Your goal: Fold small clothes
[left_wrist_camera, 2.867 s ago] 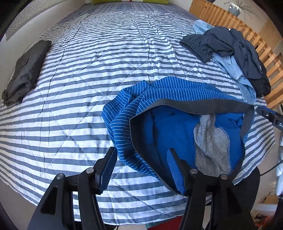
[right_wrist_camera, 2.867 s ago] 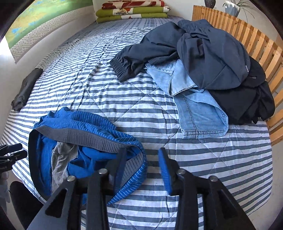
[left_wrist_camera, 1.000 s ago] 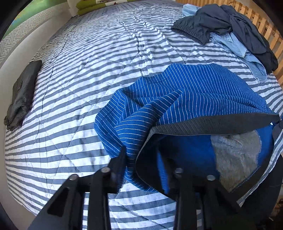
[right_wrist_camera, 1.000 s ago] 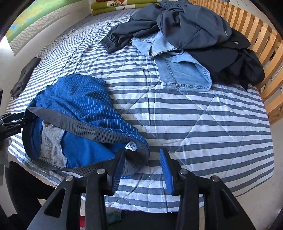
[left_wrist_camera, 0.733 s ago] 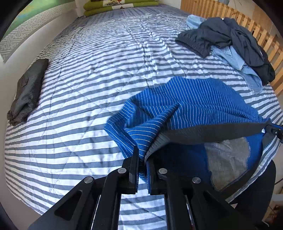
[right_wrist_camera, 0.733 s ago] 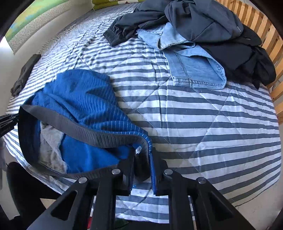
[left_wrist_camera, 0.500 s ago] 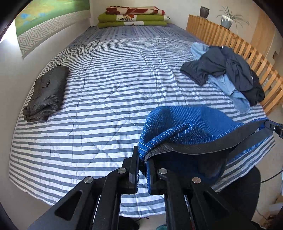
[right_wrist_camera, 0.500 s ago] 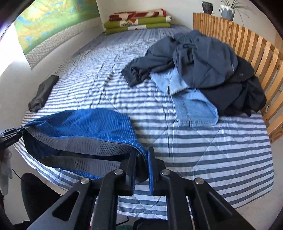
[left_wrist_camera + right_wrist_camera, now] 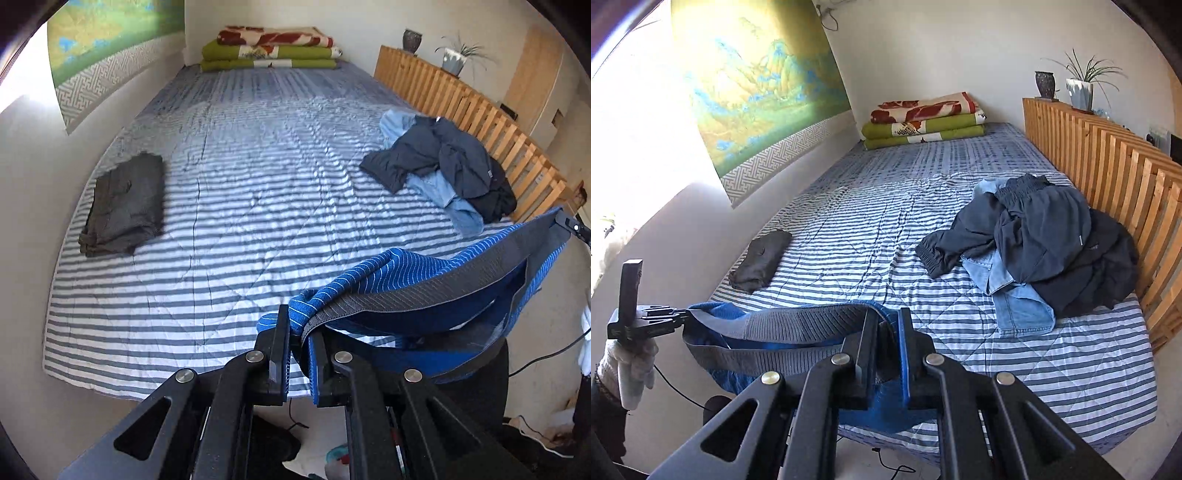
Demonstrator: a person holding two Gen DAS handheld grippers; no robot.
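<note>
Blue pinstriped shorts [image 9: 399, 269] with a grey ribbed waistband [image 9: 424, 291] hang in the air over the near edge of the bed. My left gripper [image 9: 298, 332] is shut on one end of the waistband. My right gripper [image 9: 887, 332] is shut on the other end, and the grey waistband [image 9: 798, 325] stretches between them. In the right wrist view the left gripper [image 9: 676, 316] shows at far left, held by a gloved hand [image 9: 628, 369]. In the left wrist view the right gripper's tip [image 9: 570, 224] shows at far right. The shorts' lower part is hidden behind the waistband.
The striped quilt [image 9: 258, 206] covers the bed. A folded dark grey garment [image 9: 125, 203] lies at its left side. A heap of navy clothes and light jeans [image 9: 1034, 243] lies by the wooden slat rail [image 9: 1108, 173]. Folded blankets [image 9: 923, 120] are stacked at the far end.
Both grippers have closed on the waistband ends and lifted the shorts off the quilt. The waistband is now stretched higher, and both views have tilted up to show the room.
</note>
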